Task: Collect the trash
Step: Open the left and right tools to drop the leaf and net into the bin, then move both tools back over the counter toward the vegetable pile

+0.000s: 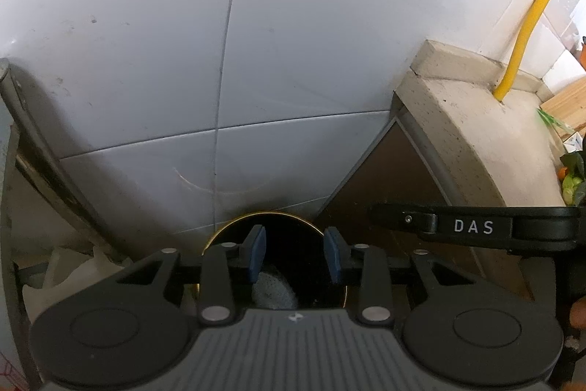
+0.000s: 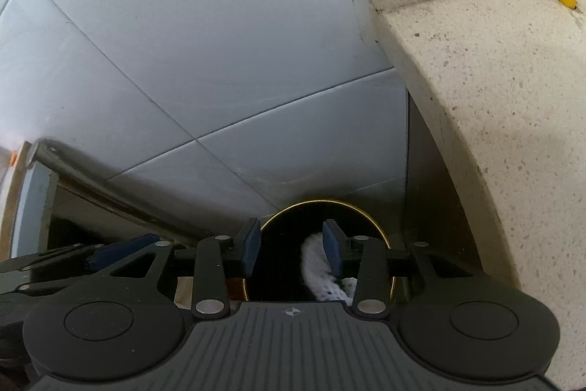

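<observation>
A: Left wrist view: what room for moving was seen around the bin?

B: A black bin with a gold rim was seen on the pale floor tiles, its mouth open directly below the left gripper. To the right a speckled stone counter edge curved close, with a brown cabinet panel under it and a yellow hose rising from the counter. To the left a dark slanted bar closed off that side. The open floor lay ahead, beyond the rim.

A: And how were the jaws held?

B: The left gripper's blue pads were spread apart with nothing pinched. A crumpled white tissue was seen lower down, inside the bin, below the gap and nearer the left pad, untouched by either.

A: What was shown from the right wrist?

B: The same bin rim was seen under the right gripper, the counter edge crowding the right side and the other gripper lying just beside on the left. The right gripper's pads were parted and empty. The tissue was seen inside the bin, partly behind the right pad; whether it was touched there could not be told.
</observation>
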A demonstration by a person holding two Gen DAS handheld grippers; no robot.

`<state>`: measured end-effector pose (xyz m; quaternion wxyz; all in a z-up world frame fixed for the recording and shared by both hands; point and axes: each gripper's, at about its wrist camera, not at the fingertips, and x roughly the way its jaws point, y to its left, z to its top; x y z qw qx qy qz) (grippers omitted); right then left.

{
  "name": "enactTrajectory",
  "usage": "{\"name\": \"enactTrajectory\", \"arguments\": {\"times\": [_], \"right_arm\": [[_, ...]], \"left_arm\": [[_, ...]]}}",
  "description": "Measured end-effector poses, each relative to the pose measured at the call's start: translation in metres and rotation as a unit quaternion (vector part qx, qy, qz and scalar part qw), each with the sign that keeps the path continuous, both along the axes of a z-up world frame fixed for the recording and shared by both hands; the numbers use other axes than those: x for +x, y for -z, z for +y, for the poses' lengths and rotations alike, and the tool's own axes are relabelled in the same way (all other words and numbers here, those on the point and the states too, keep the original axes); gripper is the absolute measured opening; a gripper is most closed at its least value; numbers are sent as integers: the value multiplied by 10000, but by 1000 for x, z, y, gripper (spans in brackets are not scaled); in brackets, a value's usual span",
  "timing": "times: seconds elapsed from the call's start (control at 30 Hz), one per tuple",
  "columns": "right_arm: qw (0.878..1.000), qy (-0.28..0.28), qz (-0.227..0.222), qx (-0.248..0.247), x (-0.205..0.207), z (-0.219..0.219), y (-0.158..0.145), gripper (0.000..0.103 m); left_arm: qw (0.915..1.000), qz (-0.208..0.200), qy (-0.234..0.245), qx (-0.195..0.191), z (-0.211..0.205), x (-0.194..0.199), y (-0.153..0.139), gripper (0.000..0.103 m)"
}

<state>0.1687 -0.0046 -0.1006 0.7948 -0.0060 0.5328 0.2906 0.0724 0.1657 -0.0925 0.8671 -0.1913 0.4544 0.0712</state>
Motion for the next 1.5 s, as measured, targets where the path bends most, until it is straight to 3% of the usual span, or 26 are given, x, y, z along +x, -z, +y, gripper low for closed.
{"name": "enactTrajectory", "arguments": {"times": [0.27, 0.53, 0.8, 1.1, 1.5], "right_arm": [[9999, 113, 33, -37, -8, -10, -1, 53], [9997, 219, 72, -97, -25, -20, 2, 59], [9991, 405, -19, -136, -42, -30, -2, 71], [9967, 777, -226, -102, -63, -51, -11, 77], [9909, 1261, -448, -145, -94, -87, -24, 82]], "left_arm": [[9998, 55, 161, 110, -6, 3, 1, 30], [9993, 44, 262, 245, -12, 2, -1, 39], [9990, 49, 328, 314, -15, 2, -1, 44], [9983, 68, 413, 415, -20, 1, -1, 47], [9943, 536, 749, 533, -32, 6, 12, 56]]}}
